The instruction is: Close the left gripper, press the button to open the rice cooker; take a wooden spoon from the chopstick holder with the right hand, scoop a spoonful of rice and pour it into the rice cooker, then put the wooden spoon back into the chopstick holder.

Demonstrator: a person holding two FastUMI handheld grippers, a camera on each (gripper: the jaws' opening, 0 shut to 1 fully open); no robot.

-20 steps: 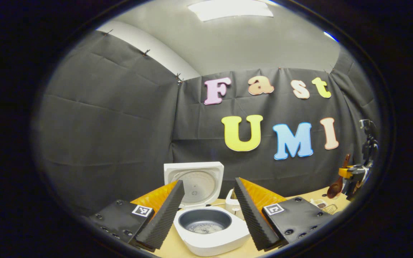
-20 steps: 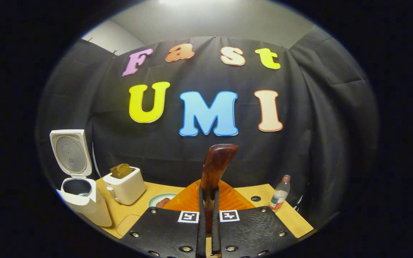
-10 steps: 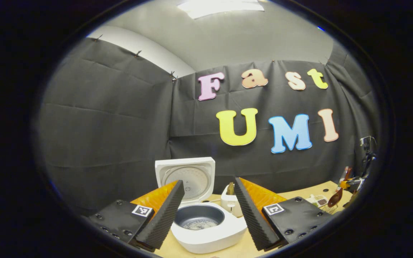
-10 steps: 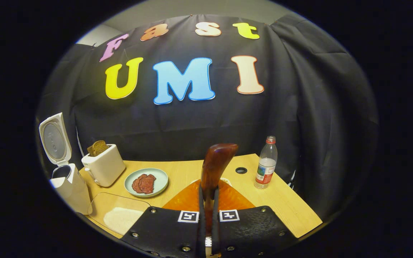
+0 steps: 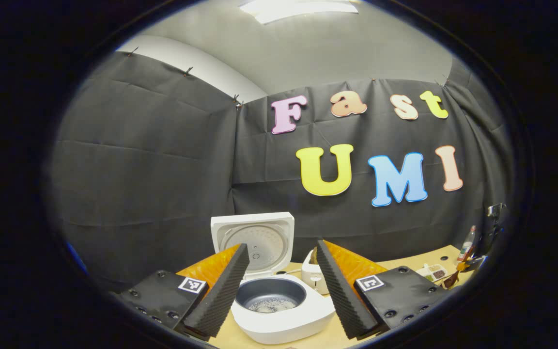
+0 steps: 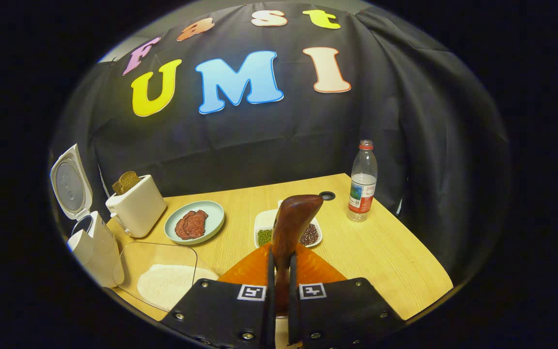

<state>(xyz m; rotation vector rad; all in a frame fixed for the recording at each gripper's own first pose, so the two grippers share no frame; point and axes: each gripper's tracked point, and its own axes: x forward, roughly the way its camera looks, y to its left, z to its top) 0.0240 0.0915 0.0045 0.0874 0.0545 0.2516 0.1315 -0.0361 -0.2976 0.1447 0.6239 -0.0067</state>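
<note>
Fingers [image 6: 271, 271] clamping wooden spoon [image 6: 291, 224], now lower over table [image 6: 385, 257].

Bench [image 6: 385, 261]: light wood, loaded at left and centre.
On it: open rice cooker [image 6: 96, 247], toaster [image 6: 136, 206], plate [image 6: 215, 218] of meat, clear tray [image 6: 136, 264] of rice, divided dish [image 6: 262, 224] of beans, 1 bottle [image 6: 362, 182] far right.

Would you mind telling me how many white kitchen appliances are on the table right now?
2. The rice cooker stands at the table's left edge with its lid up; the toaster sits just beside it, toward the plate of meat. Others may be hidden behind the right gripper.
</note>
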